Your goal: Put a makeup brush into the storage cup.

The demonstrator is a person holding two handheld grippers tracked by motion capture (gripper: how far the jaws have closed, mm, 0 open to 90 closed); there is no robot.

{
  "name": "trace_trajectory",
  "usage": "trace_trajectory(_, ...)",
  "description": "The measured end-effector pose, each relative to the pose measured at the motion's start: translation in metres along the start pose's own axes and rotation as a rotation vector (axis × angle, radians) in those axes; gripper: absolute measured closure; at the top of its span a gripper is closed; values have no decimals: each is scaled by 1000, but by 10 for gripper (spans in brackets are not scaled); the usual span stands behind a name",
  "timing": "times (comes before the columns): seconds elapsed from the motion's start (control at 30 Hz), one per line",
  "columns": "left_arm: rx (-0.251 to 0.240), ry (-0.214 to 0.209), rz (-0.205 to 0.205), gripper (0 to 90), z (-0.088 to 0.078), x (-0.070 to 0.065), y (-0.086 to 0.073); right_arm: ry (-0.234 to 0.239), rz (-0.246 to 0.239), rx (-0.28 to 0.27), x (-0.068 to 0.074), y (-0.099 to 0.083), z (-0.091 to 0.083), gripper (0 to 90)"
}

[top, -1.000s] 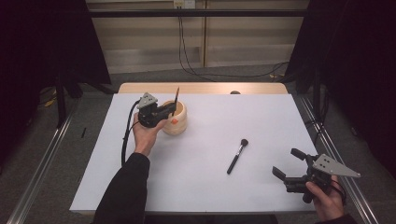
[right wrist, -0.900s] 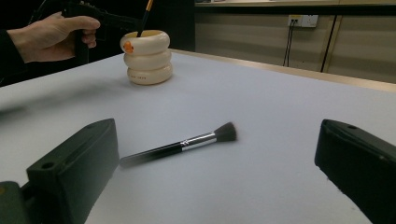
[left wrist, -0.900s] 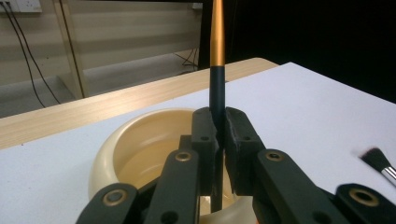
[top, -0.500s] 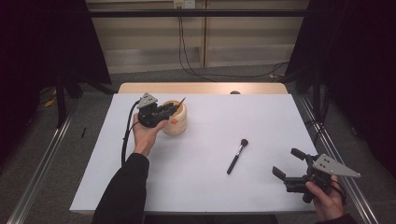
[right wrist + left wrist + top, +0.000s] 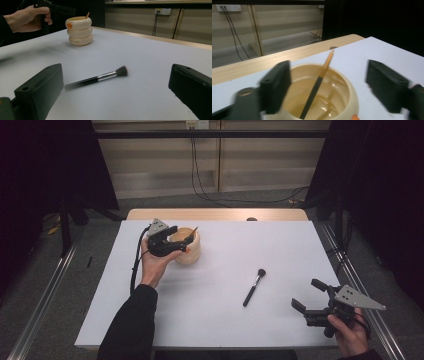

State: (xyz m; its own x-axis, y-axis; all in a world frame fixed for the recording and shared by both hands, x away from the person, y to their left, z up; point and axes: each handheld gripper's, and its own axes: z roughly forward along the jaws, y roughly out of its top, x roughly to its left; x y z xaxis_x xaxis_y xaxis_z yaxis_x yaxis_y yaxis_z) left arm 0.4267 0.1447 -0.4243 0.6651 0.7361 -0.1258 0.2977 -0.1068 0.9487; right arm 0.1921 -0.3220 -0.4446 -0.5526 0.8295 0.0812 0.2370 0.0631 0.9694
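Cream ringed holder (image 5: pixel 189 247), upright, far-left on mat; thin black-and-orange brush (image 5: pixel 317 86) leaning inside. Black makeup brush (image 5: pixel 254 287) lying flat mid-mat.

Your left gripper (image 5: pixel 329 87) jaws motion-blurred and cut by the lower edge, brush (image 5: pixel 317 87) head hidden inside the cream holder (image 5: pixel 347 100), your right gripper (image 5: pixel 112 100) jaws likewise cropped below.

pale panelled wall (image 5: pixel 210 167), grey floor (image 5: pixel 45 270)
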Motion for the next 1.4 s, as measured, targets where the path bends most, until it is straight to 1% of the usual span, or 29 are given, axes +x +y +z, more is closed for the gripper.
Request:
trace_trajectory(0.07, -3, 2, 3, 71, -1, 0, 1, -2, -1, -1, 0, 0, 0, 0)
trace_trajectory(0.2, -7, 1, -1, 31, -3, 0, 3, -4, -2, -1, -1, 0, 0, 0)
trace_trajectory(0.27, -10, -10, 10, 20, -4, 0, 2, -7, -1, -3, -1, 0, 0, 0)
trace_trajectory(0.3, -4, 2, 9, 18, -5, -1, 3, -4, 0, -1, -1, 0, 0, 0)
trace_trajectory(0.33, -10, 1, 1, 18, -5, -2, 3, -5, 0, -1, -1, 0, 0, 0)
trace_trajectory(0.37, -1, -9, 3, 18, -5, -2, 3, -3, 0, -2, 0, 0, 0, 0)
trace_trajectory(0.4, 4, -3, 3, 18, -5, -3, 3, -1, -11, -3, -1, 0, -1, 0)
trace_trajectory(0.43, 6, -7, 3, 18, -5, -4, 3, -1, -12, -7, 0, 0, -1, 0)
trace_trajectory(0.47, 19, -3, 18, 18, -6, -6, 2, -1, -14, -11, 0, 0, 0, 0)
trace_trajectory(0.53, 11, 6, 39, 18, -7, -8, 2, 4, -14, -12, 1, 0, 0, 0)
trace_trajectory(0.6, 2, 11, 46, 18, -9, -10, 2, -4, -7, -15, 0, 0, 0, 0)
trace_trajectory(0.63, 2, 5, 48, 18, -10, -10, 2, -4, -5, -14, 0, 0, -1, 0)
trace_trajectory(0.7, 18, -1, 28, 18, -11, -11, 2, -9, -7, -20, 0, 0, 0, 0)
trace_trajectory(0.73, 14, -7, 17, 18, -14, -12, 2, -7, -5, -18, 0, 0, 0, 0)
trace_trajectory(0.77, 17, -12, 17, 18, -16, -12, 1, -5, -6, -19, 0, 0, 0, 0)
trace_trajectory(0.87, 16, -2, 27, 18, -23, -14, -2, -14, -5, -22, 0, -1, 0, 0)
trace_trajectory(0.9, 11, 2, 21, 18, -25, -15, -3, -9, 4, -19, 1, -1, 0, 0)
trace_trajectory(0.93, 12, -3, 28, 18, -28, -14, -3, -12, 10, -20, 1, -1, 0, 0)
trace_trajectory(0.97, -5, -19, 5, 18, -30, -14, -4, -13, 15, -19, 1, -1, 0, 0)
trace_trajectory(1.03, 8, -2, -12, 18, -34, -15, -4, -14, 15, -20, 1, -1, 0, 0)
trace_trajectory(1.07, 30, -8, -18, 18, -37, -15, -3, -14, 14, -21, 1, -1, 0, 0)
trace_trajectory(1.1, 36, -9, -10, 18, -40, -16, -3, -13, 6, -21, 1, -1, 0, 0)
trace_trajectory(1.13, 30, -15, -4, 18, -43, -17, -4, -15, 11, -21, 1, -1, 0, 0)
trace_trajectory(1.17, 24, -29, 22, 18, -48, -18, -4, -17, 10, -24, 1, -1, 1, 0)
trace_trajectory(1.2, 5, -49, 25, 18, -50, -18, -5, -14, 9, -20, 1, -1, 0, 0)
trace_trajectory(1.27, -9, -49, 23, 18, -54, -21, -6, -16, 17, -21, 1, -1, 0, 0)
trace_trajectory(1.33, -11, -21, 47, 18, -57, -25, -7, -18, 16, -22, 1, -1, 0, 0)
trace_trajectory(1.37, -13, -22, 48, 18, -59, -26, -8, -16, 16, -21, 1, -1, 0, 0)
trace_trajectory(1.4, -19, -30, 61, 18, -60, -26, -8, -15, 13, -23, 1, -1, 0, 0)
